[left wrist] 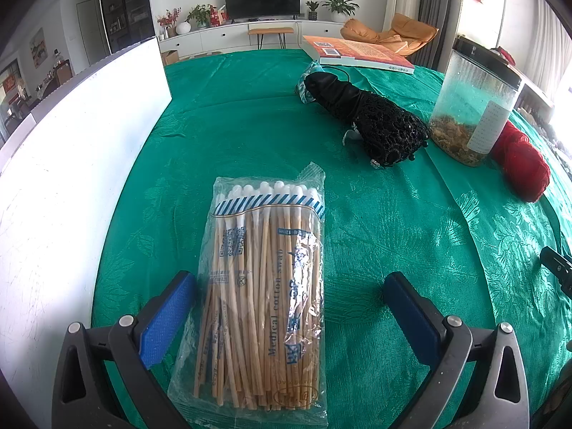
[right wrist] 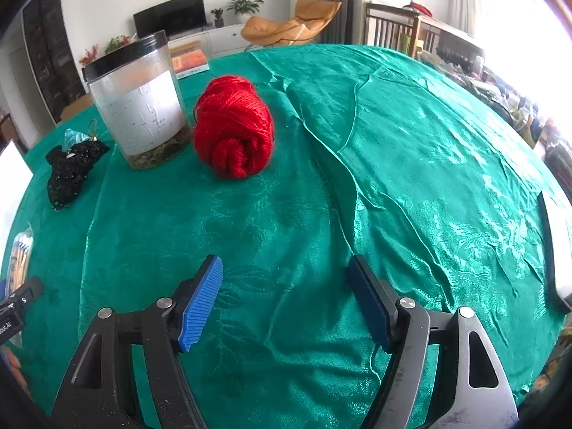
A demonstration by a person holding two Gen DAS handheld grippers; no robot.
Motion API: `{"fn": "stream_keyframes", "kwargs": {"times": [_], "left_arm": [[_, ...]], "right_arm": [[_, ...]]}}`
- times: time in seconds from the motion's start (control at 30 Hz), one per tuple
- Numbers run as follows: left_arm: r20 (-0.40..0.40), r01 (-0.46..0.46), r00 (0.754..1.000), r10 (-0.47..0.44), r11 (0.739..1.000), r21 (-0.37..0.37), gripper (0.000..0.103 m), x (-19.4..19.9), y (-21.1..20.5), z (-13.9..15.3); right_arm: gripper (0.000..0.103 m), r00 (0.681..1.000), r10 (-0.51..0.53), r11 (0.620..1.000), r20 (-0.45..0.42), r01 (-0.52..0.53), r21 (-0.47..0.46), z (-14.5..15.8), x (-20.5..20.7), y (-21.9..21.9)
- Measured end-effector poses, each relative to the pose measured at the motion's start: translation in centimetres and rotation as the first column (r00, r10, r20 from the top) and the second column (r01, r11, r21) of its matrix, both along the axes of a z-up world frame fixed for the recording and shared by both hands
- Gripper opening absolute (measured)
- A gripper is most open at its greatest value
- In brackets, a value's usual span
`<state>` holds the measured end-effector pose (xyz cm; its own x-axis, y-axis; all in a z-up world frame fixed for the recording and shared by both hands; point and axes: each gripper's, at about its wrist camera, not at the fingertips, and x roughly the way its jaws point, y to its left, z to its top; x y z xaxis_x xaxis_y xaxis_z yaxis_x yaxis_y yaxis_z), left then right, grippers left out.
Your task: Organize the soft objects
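Green patterned cloth (right wrist: 411,150) is covering the whole table, with a living room behind it, and I am reading the scene from its left edge across. Furthest left, a white box (left wrist: 82,150) is standing with its wall toward me, and I am judging it to be the bin the soft things are meant for, though its inside is not showing. Just beside it, the bag of cotton swabs (left wrist: 262,286) is lying flat on the cloth, lengthwise between the fingers of my left gripper (left wrist: 289,307); those fingers are standing wide apart, the left pad (left wrist: 168,318) nearly touching the bag's edge and the right one well clear, so I am lining up to close across the bundle, not holding anything yet. Further right and farther back, a black lace pouch (left wrist: 375,125) is slumping on its side against a clear jar (right wrist: 139,107) with a dark lid and some dried matter at the bottom. Right of the jar, the red yarn ball (right wrist: 234,125) is resting on the cloth, close to it. My right gripper (right wrist: 286,300) is hanging over bare cloth well short of the yarn, fingers spread and empty, pointed roughly toward it, probably waiting its turn.
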<state>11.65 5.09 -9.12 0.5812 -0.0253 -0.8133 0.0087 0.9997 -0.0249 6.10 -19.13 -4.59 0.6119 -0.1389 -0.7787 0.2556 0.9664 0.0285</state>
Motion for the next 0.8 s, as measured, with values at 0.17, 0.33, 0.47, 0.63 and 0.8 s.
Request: {"fn": "stream_keyframes", "kwargs": {"times": [0.17,0.33,0.47,0.63,0.8], "left_arm": [[0.000,0.000,1.000,0.000,1.000,0.000,0.103,0.0,0.0,0.0],[0.000,0.000,1.000,0.000,1.000,0.000,0.103,-0.1,0.0,0.0],[-0.035,0.023,0.999,-0.023,1.000,0.004,0.103,0.3,-0.1,0.0],[-0.172,0.036,0.984,-0.046,0.997,-0.061,0.103,1.3,1.6,0.4],[-0.193,0.038,0.980,-0.057,0.994,-0.104,0.103,1.0,2.2,0.5]], "right_arm": [[0.078,1.000,0.002,1.000,-0.004,-0.002,-0.007,0.0,-0.1,0.1],[0.079,1.000,0.004,1.000,-0.007,-0.004,-0.011,0.0,-0.1,0.2],[0.080,1.000,0.007,1.000,-0.005,-0.007,-0.006,0.1,-0.1,0.3],[0.080,0.998,0.015,0.981,0.065,-0.028,0.194,1.3,0.0,-1.8],[0.080,0.994,0.086,0.991,0.071,-0.093,0.095,5.2,5.5,-1.5]]}}
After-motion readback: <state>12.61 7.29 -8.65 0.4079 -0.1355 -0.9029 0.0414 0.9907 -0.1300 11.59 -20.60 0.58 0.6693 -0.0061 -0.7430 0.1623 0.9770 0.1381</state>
